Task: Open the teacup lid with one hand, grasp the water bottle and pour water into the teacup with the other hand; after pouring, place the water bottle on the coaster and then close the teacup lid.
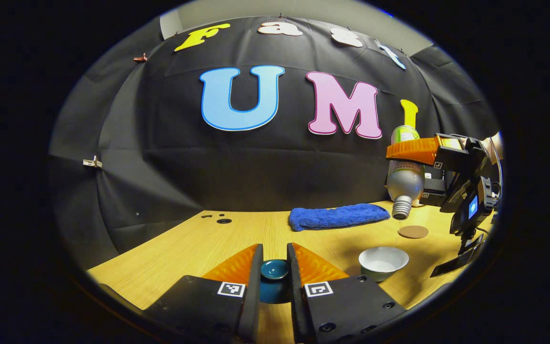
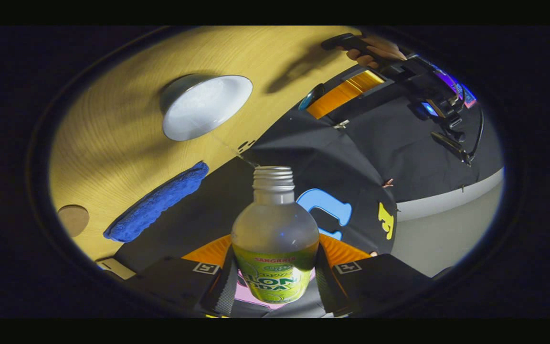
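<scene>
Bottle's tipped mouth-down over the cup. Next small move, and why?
Probably hold the tilt a moment longer. The right gripper clamps the water bottle mouth-down, and a thin stream runs toward the open teacup. The left gripper holds the lid aside, and the coaster sits free for the bottle afterwards.

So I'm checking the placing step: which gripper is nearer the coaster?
Right. The right gripper holds the water bottle tipped above and beside the coaster; the left gripper grips the lid farther off.
</scene>
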### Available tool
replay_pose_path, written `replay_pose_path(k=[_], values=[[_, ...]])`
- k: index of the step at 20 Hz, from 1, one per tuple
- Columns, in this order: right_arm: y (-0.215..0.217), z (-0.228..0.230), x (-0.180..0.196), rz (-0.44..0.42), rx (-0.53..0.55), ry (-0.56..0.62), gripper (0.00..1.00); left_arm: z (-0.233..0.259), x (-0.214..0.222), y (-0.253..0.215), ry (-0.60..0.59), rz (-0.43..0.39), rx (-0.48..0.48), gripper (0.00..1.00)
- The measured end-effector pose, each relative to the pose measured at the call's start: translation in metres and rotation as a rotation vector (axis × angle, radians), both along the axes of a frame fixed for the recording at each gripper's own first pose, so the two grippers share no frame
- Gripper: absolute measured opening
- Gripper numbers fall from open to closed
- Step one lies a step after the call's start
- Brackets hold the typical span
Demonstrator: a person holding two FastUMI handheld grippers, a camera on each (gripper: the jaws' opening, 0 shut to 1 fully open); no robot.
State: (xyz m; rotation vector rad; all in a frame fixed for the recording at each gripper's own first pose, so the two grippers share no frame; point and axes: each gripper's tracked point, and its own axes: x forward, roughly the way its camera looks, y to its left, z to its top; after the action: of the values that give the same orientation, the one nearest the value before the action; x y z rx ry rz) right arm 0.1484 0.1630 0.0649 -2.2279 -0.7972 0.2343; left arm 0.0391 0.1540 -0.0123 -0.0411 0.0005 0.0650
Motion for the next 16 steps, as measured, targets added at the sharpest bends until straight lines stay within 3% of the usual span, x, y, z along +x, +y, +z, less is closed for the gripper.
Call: replay_pose_path(k=[16], values=[[0.0046, 0.0044, -0.0078, -0.014, 0.032, -0.019, 0.71, -0.0004, -0.0005, -0.0016, -0.002, -0.017, 0.000, 0.31]])
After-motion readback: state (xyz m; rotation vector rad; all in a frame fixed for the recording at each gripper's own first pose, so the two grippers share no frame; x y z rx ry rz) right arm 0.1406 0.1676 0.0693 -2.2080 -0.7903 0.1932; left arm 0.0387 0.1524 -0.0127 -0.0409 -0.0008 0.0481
